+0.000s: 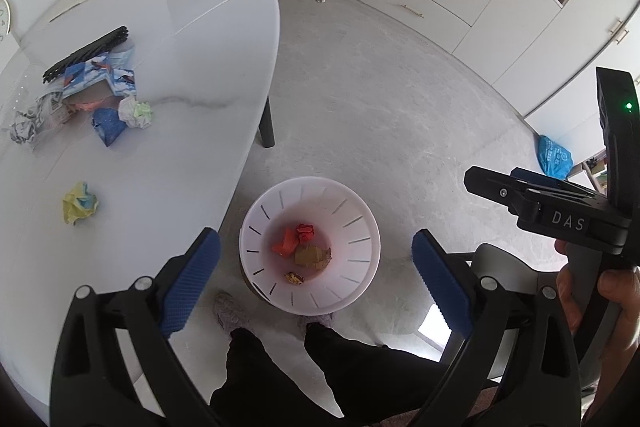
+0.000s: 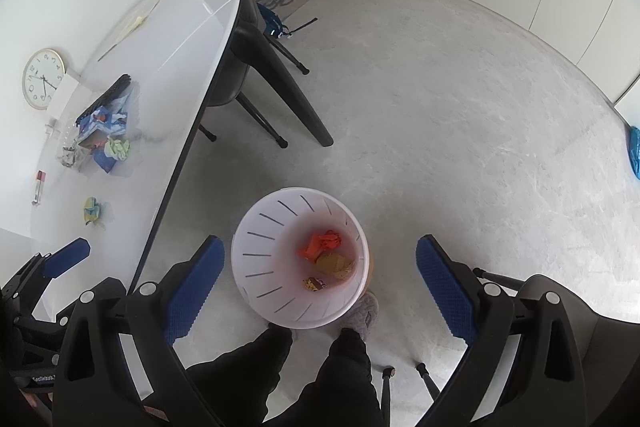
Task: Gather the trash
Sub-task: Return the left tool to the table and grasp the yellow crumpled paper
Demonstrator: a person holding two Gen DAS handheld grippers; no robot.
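Both grippers hang above the white slotted bin (image 1: 310, 247) on the floor, which stands just right of the near edge of the white table (image 1: 192, 39); the left gripper (image 1: 316, 283) has its blue pads spread wide with nothing between them, and the right gripper (image 2: 320, 283) is likewise wide open and empty; the bin already holds an orange wad (image 1: 285, 245), a red scrap (image 1: 305, 231), a brown crumple (image 1: 313, 256) and a small wrapper (image 1: 294, 278). The remaining trash is on the table to the left: a yellow crumpled paper ball (image 1: 79, 207) lies alone near the edge, and farther off a pile of blue wrappers (image 1: 102, 77), a pale green-white ball (image 1: 136, 111) and crumpled newsprint (image 1: 34, 119) sit beside a black comb-like strip (image 1: 86, 53). The likely trouble is in that pile; a wide grasp could drag the strip along with the wrappers, or pinch only a loose corner so a piece drops on the floor short of the bin; light paper may also spring free when carried over the table's edge.
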